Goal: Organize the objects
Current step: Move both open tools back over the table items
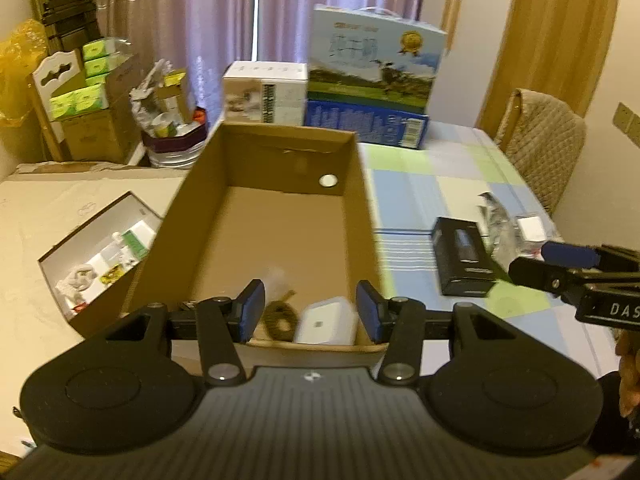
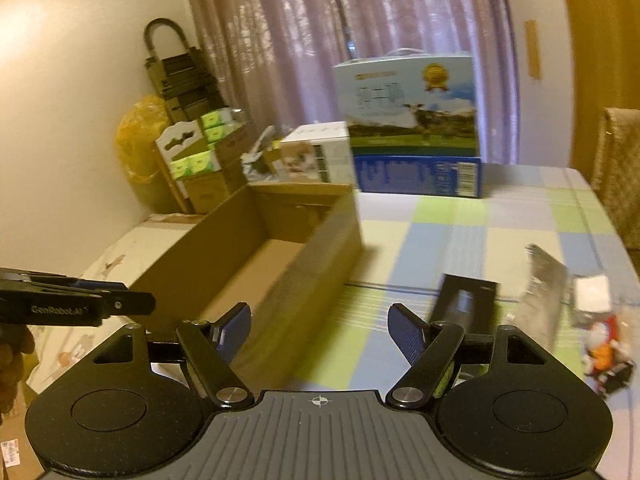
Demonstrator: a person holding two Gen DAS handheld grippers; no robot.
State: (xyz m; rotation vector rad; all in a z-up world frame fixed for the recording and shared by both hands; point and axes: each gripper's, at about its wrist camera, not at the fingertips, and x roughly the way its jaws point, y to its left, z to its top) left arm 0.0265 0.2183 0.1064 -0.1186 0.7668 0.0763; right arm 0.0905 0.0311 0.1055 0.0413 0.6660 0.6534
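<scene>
The cardboard box [image 1: 276, 216] is plain brown, and inside it at 6 o'clock lies a white case [image 1: 326, 322]. The tablecloth [image 1: 420, 184] has a check pattern in pale blue, light green and white, with thin stripes. At 3 o'clock the small box [image 1: 464, 256] is black. The fingers [image 1: 252, 312] have dark blue pads on black arms. At 12 o'clock, the curtain [image 1: 192, 20] is pale purple.

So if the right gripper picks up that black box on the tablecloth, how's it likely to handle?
The black box looks rigid and flat-sided, so it probably won't flex between the fingers. It lies flat on the checked tablecloth, so rolling or tipping seems unlikely. Its surface looks glossy, so it may be slightly slippery; the right gripper is open.
</scene>
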